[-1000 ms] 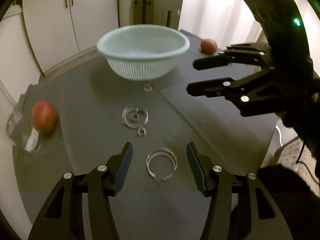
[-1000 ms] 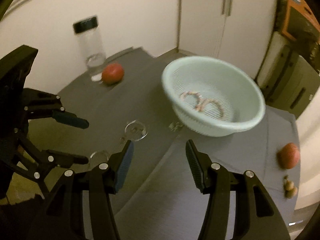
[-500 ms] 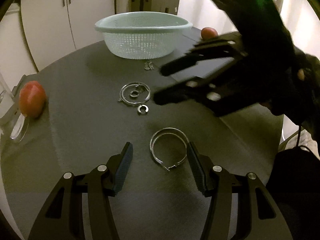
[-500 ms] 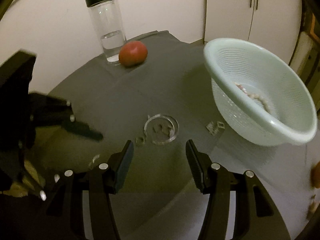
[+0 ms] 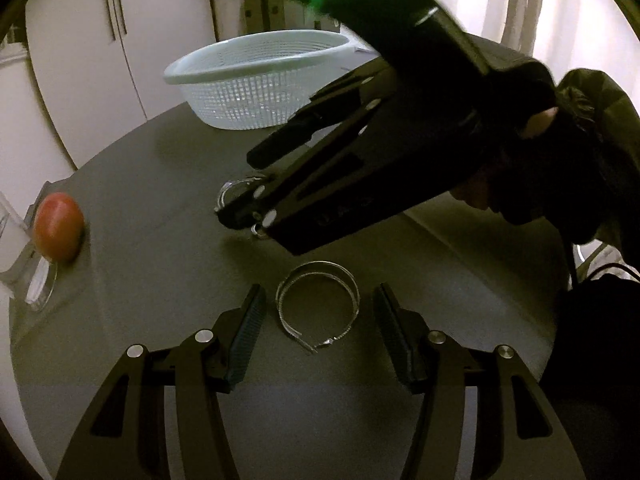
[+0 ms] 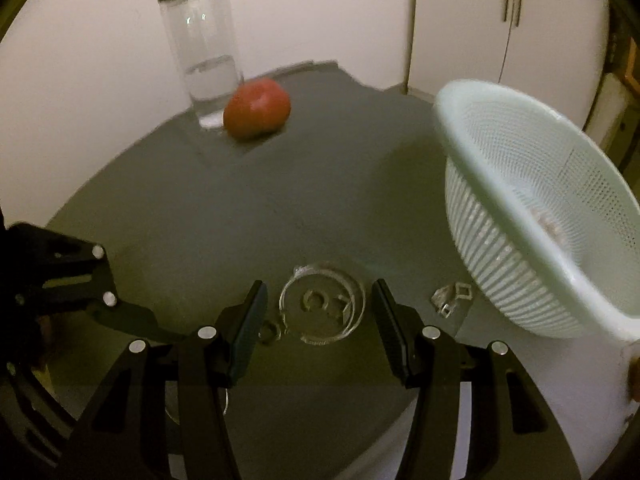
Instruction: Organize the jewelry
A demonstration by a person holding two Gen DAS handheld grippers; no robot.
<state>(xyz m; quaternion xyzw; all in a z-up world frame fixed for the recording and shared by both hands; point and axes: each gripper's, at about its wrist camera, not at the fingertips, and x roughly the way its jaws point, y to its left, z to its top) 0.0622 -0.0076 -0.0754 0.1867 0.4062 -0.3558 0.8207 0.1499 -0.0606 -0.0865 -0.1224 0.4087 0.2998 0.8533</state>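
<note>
A silver bangle (image 5: 318, 306) lies on the dark table between the tips of my open left gripper (image 5: 318, 330). My open right gripper (image 6: 318, 316) straddles a second silver bangle (image 6: 322, 304) with small rings inside it; a small ring (image 6: 270, 330) lies by its left finger. In the left wrist view the right gripper (image 5: 250, 184) hangs low over that bangle (image 5: 236, 192). A pale green mesh basket (image 6: 520, 184) with pinkish jewelry inside stands at the right. A small clasp piece (image 6: 452, 298) lies beside the basket.
A clear jar with a black lid (image 6: 202, 48) and a red tomato (image 6: 258, 108) stand at the table's far edge. The tomato also shows in the left wrist view (image 5: 58, 226). White cupboards stand behind the table.
My right gripper has swung down from above the table to straddle the far bangle. My left gripper has come lower and closer around the near bangle.
</note>
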